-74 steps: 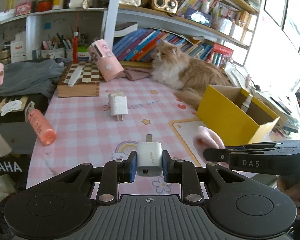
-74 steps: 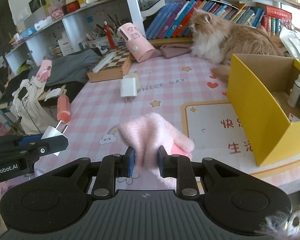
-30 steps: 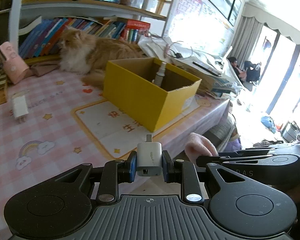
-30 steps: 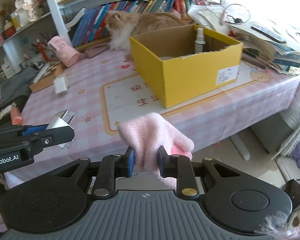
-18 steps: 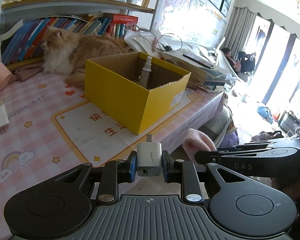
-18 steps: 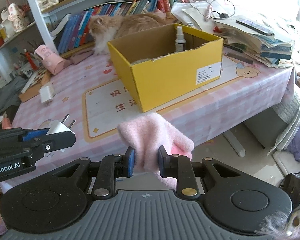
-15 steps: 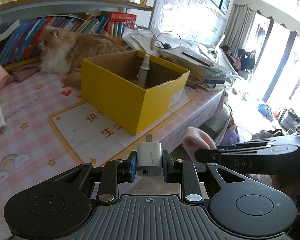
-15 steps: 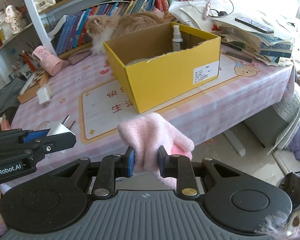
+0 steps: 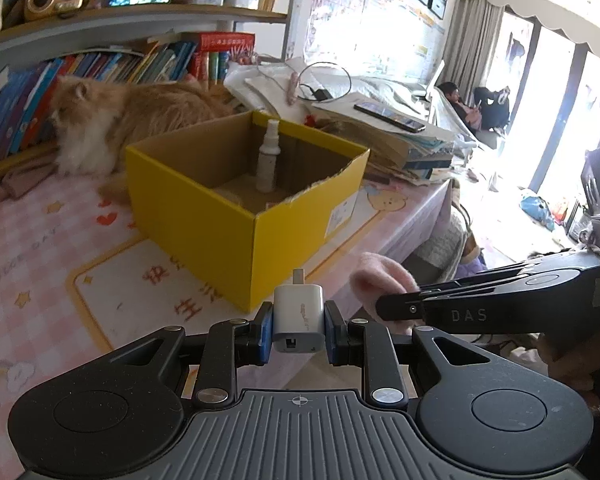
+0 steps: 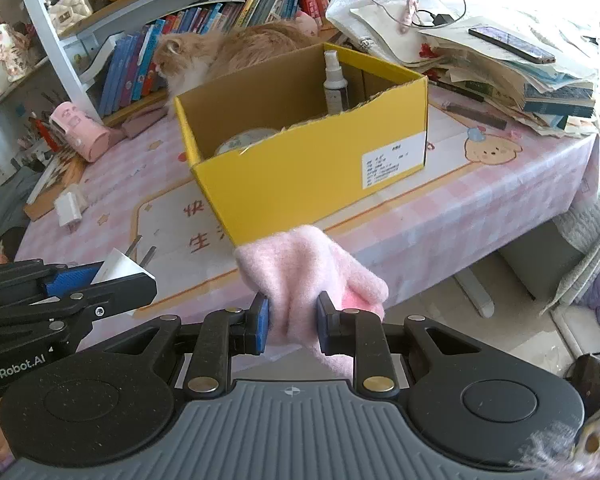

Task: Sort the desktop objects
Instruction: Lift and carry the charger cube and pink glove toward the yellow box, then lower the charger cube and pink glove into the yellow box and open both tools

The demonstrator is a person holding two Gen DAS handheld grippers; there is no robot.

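My left gripper (image 9: 299, 330) is shut on a white charger plug (image 9: 299, 312), held in the air in front of the yellow cardboard box (image 9: 236, 224). My right gripper (image 10: 292, 320) is shut on a pink fuzzy glove (image 10: 308, 272), held off the table's front edge, in front of the box (image 10: 316, 168). The box is open and holds a white spray bottle (image 10: 334, 84) and a round tin (image 10: 246, 140). In the right wrist view the left gripper with the plug (image 10: 118, 266) is at the lower left. In the left wrist view the right gripper and glove (image 9: 380, 276) are to the right.
An orange cat (image 10: 236, 50) lies behind the box. A second white charger (image 10: 68, 206), a pink roll case (image 10: 80, 132) and a chessboard box (image 10: 56, 184) lie on the pink checked tablecloth at left. Stacked papers and a phone (image 10: 512, 44) sit right of the box.
Both grippers have swung right and closer to the yellow box, which now fills the middle of both views. Each still holds its object.
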